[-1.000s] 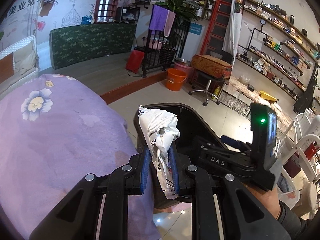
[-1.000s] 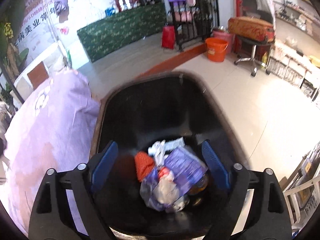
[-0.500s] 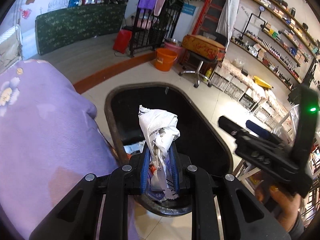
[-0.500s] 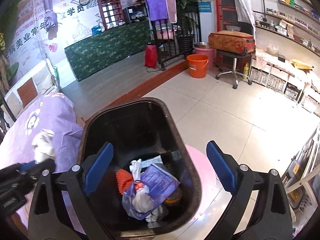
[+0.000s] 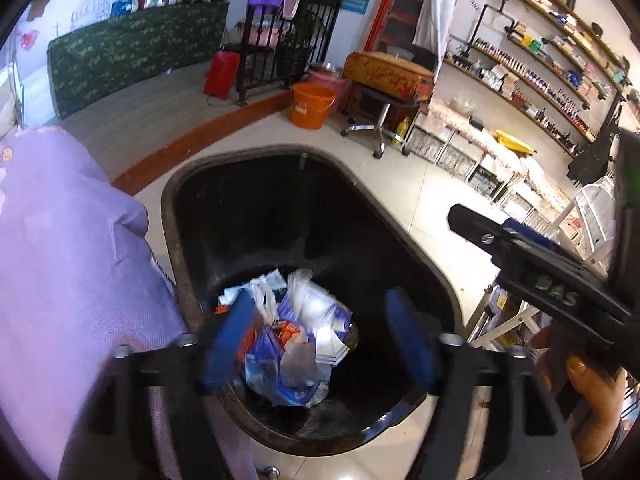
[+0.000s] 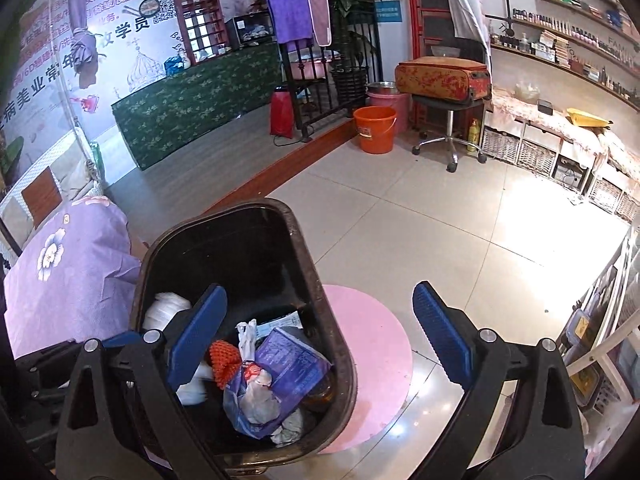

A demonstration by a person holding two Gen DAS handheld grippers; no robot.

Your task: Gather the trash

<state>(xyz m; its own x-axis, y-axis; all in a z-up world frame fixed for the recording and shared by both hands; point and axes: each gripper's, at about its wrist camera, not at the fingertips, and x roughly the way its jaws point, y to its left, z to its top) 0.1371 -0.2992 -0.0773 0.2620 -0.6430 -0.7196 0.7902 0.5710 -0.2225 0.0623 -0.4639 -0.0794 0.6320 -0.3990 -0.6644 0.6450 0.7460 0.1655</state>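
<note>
Over black bin (image 5: pixel 404 240), left gripper (image 5: pixel 320 336) spread empty, right-wrist-only pink mat (image 6: pixel 372 344)

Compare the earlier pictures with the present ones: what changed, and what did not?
The left tool opened and let go of the crumpled paper; a white blur inside the bin may be that paper. The right tool was open and empty throughout. The bin and the purple bag in it stayed put.
</note>
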